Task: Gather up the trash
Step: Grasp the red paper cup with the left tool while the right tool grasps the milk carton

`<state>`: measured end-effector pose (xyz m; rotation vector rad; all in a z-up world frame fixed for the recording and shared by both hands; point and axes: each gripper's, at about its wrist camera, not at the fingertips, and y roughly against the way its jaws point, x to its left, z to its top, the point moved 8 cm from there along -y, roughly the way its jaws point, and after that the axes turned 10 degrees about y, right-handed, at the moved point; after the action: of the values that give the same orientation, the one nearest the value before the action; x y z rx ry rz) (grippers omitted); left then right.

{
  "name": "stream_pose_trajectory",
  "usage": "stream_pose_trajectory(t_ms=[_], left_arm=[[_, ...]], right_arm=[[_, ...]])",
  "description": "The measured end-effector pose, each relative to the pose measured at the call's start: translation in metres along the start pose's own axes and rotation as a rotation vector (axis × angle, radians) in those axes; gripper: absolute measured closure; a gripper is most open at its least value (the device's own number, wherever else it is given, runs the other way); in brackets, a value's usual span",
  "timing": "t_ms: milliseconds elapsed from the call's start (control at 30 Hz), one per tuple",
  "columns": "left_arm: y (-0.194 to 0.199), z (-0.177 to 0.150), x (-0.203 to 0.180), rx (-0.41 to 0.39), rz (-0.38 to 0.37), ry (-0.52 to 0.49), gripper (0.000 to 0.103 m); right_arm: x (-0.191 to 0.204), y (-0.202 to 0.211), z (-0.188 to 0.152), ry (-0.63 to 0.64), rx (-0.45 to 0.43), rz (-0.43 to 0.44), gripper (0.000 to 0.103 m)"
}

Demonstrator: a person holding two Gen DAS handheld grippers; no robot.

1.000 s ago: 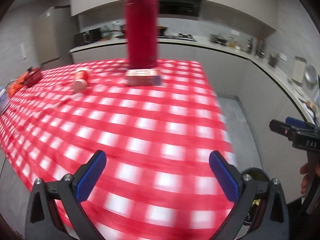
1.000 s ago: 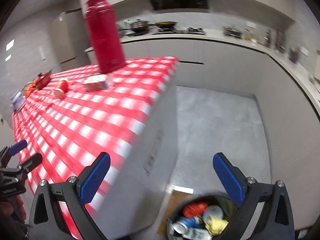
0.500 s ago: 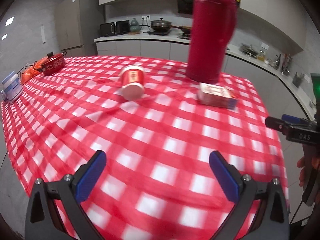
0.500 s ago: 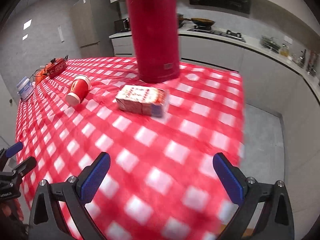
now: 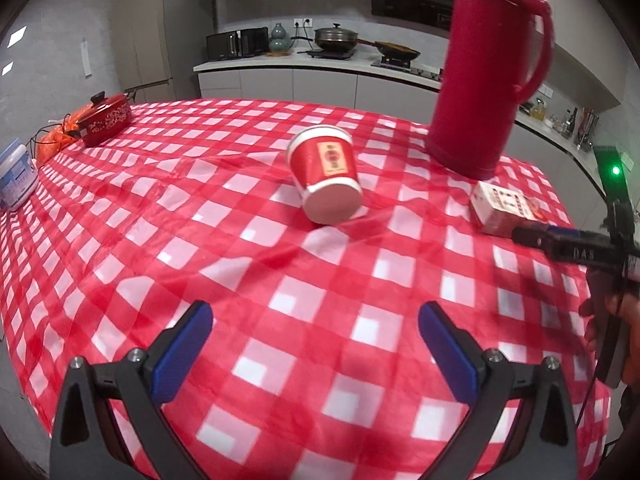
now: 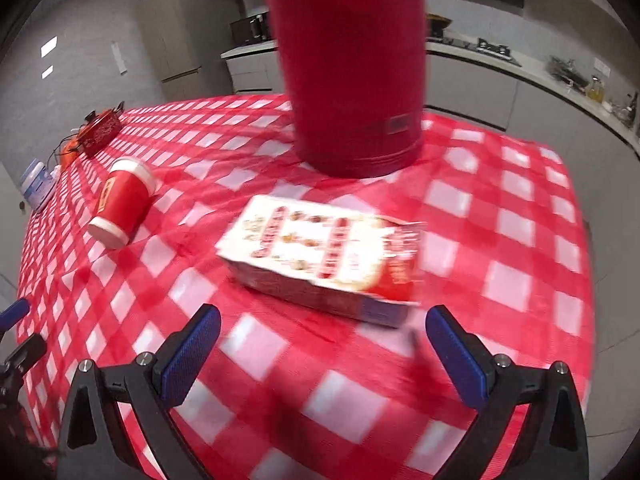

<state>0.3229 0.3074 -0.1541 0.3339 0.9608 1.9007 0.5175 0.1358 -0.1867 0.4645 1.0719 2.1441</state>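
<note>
Red-and-white checked tablecloth (image 5: 248, 240), red paper cup (image 5: 326, 174) with white rims, crimson thermos (image 5: 486, 68), red-and-white printed carton (image 6: 324, 256)

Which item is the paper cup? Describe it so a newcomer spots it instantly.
Start at the tall red thermos standing on the checked tablecloth. To its left in the left wrist view, apart from it, lies the paper cup, tipped on its side. Unlike the flat printed carton nearby, it is round, red with white rims and a small label.
</note>
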Motion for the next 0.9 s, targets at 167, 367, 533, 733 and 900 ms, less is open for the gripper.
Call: stream_pose_trajectory(t_ms=[167,367,533,733,900], left_arm=[[0.0,0.004,0.007,-0.005,-0.001,0.012,0.0],[0.002,0.0,0.021,-0.004,0.015,0.029,0.0],[-0.008,0.004,0.017,-0.002,0.007,0.034,0.0],[-0.032,0.023,-0.014,0.0,-0.019,0.004,0.0],[-0.06,0.047,-0.022,0.004,-0.02,0.01,0.0]], right_arm=[[0.044,-0.005,0.004,0.065,-0.011,0.059,0.0],[0.105,-0.014,0.014,0.181,-0.022,0.145,0.0],[0.092,-0.002,0.013,0.174,-0.041,0.081,0.0],[0.046,-0.008,0.025,0.113,-0.028,0.011,0.0],[0.046,-0.028,0.043,0.159,-0.015,0.015,0.0]])
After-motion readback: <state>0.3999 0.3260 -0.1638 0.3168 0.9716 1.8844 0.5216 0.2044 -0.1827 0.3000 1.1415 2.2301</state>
